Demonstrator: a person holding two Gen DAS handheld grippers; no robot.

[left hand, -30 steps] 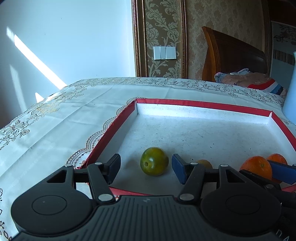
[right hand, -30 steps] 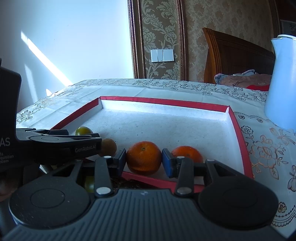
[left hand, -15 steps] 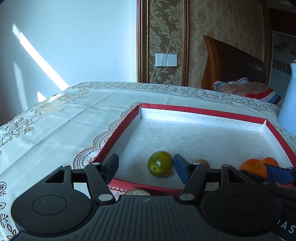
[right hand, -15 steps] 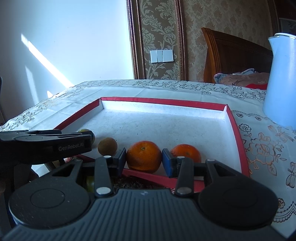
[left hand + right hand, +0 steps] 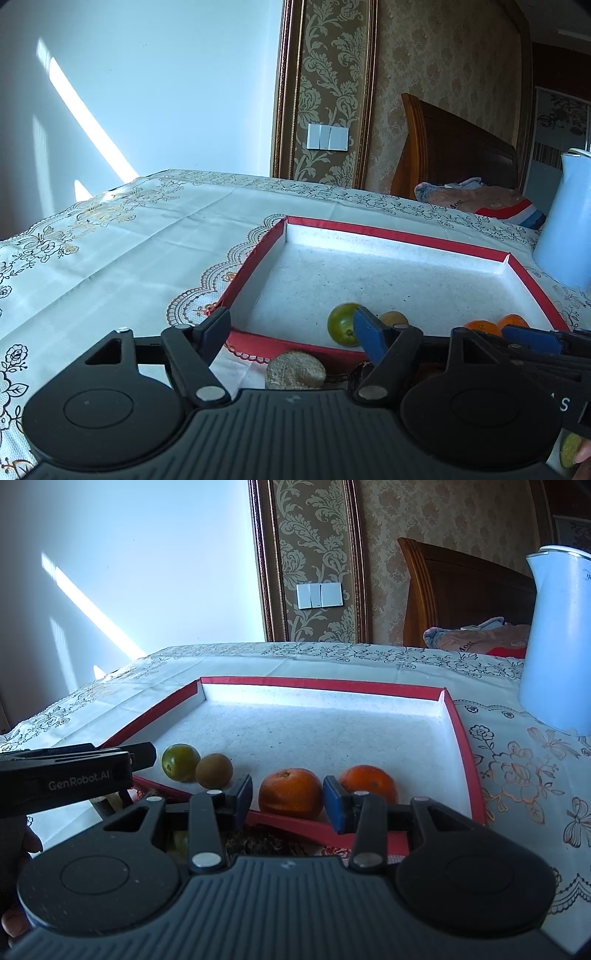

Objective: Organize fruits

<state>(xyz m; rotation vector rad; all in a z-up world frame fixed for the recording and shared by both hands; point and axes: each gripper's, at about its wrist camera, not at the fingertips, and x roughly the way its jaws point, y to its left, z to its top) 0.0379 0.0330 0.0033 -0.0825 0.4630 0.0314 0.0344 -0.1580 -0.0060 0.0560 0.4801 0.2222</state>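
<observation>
A red-rimmed white tray (image 5: 258,254) (image 5: 458,731) lies on the table. Along its near edge sit a green fruit (image 5: 341,324) (image 5: 181,762), a brown kiwi (image 5: 394,318) (image 5: 214,771) and two oranges (image 5: 290,794) (image 5: 369,781), also seen in the left wrist view (image 5: 480,326). My left gripper (image 5: 291,332) is open and empty, held before the tray's near left corner. My right gripper (image 5: 288,799) is open and empty; the nearer orange shows between its fingers, beyond the tips. A pale round fruit (image 5: 295,371) lies on the table below the left gripper.
A tall white jug (image 5: 557,642) stands right of the tray. The table wears a patterned white cloth (image 5: 110,258). More fruit, dark and partly hidden, lies in front of the tray under the grippers (image 5: 258,843). A wooden headboard and bedding stand behind the table.
Both grippers have drawn back and risen from the tray's near edge. The left gripper has also shifted left, so the green fruit now sits by its right finger. No fruit has moved.
</observation>
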